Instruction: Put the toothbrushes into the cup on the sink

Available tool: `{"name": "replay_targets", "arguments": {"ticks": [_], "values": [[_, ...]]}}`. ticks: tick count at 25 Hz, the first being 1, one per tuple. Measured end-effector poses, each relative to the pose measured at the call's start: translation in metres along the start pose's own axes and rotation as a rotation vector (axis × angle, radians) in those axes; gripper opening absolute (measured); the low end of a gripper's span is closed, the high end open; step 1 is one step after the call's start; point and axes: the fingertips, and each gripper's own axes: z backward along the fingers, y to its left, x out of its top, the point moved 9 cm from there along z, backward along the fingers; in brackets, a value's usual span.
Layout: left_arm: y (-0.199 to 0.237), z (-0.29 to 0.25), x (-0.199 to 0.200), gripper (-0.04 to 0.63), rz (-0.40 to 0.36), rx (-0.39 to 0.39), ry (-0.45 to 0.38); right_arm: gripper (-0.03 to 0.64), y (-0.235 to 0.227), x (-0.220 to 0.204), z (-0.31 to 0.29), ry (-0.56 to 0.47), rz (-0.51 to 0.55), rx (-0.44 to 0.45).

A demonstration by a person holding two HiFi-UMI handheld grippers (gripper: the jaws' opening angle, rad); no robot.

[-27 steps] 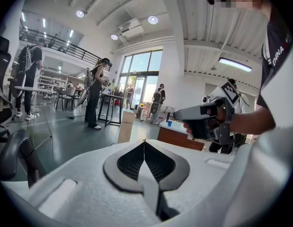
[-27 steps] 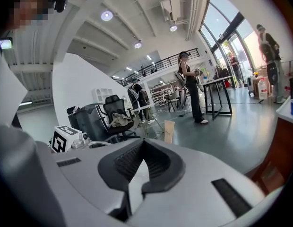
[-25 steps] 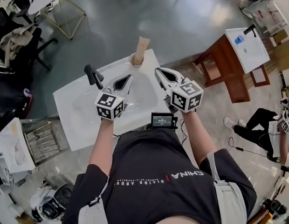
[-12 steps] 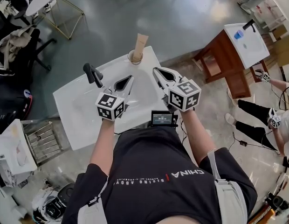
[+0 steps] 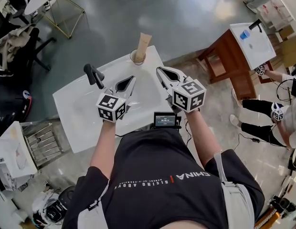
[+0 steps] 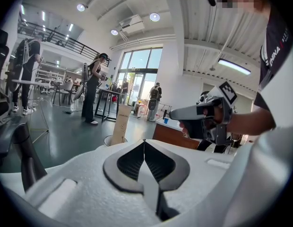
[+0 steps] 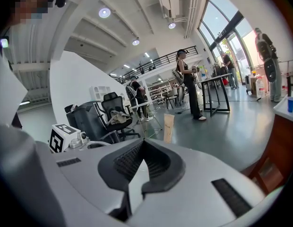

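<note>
A cup (image 5: 137, 58) stands at the far edge of the white sink (image 5: 76, 106). A tall tan toothbrush box (image 5: 143, 43) stands upright in it. My left gripper (image 5: 133, 79) hovers over the basin, pointing toward the cup. It is shut with nothing between its pads. My right gripper (image 5: 159, 70) hangs just right of the cup over the sink's right edge, also shut and empty. The left gripper view shows the tan box (image 6: 121, 123) ahead beyond the left gripper (image 6: 144, 142). In the right gripper view the box (image 7: 168, 127) stands beyond the right gripper (image 7: 143, 141).
A black faucet (image 5: 94, 75) rises at the sink's left rear, close to my left gripper. A small screen (image 5: 164, 120) sits at the sink's near edge. A second sink on a brown stand (image 5: 243, 56) is off to the right. Chairs (image 5: 16, 46) stand at the left.
Both grippers stay nearly where they were, still shut. At the right edge of the head view another person with marker cubes has come further into view.
</note>
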Motion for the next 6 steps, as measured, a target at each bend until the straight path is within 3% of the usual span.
{"name": "replay_targets", "arguments": {"ticks": [6], "values": [[0.0085, -0.0033, 0.0031, 0.012, 0.004, 0.010, -0.005, 0.011, -0.0040, 0.0038, -0.0063, -0.002, 0.002, 0.002]]}}
